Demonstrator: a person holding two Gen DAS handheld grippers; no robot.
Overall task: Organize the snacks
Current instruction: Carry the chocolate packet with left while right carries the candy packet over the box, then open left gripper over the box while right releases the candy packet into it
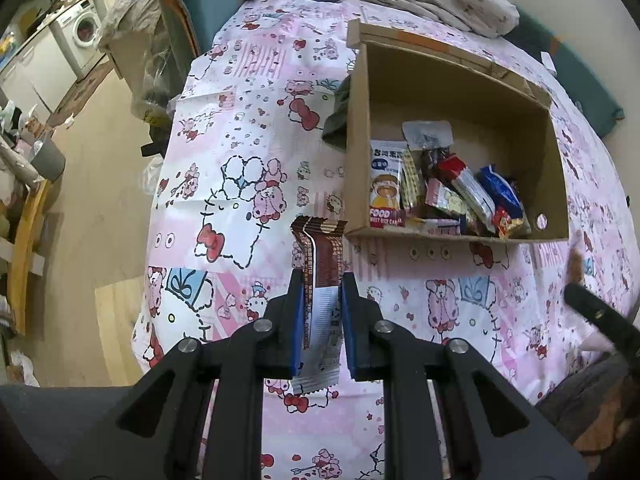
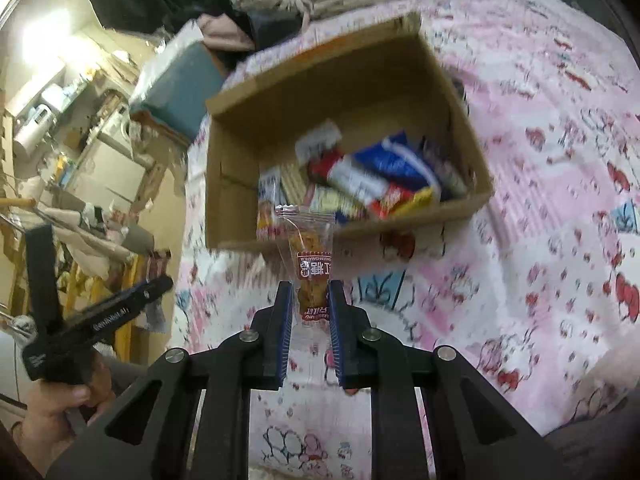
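One box (image 1: 357, 160), two gripped packets (image 1: 320, 280)

Soft indoor light, fairly dim; a bright glare glows on the pale kitchen wall (image 2: 36, 46) far left. The right wrist view smears with motion blur; the left stays sharp. Fisheye corners go black.

You hold two matt black plastic grippers with ribbed blue pads and bright metal pivot pins: the left gripper (image 1: 320, 300) and the right gripper (image 2: 308, 304). In the left sits a glossy brown-and-white foil snack bar wrapper (image 1: 320, 280); in the right, a clear, shiny plastic snack packet with a red label (image 2: 310, 264). The plain brown cardboard box (image 1: 360, 140) looks matt and rough-edged, filled with glossy plastic wrappers (image 1: 460, 192). Beneath lies a soft, matt pink cartoon-print cloth (image 1: 240, 140), creased.
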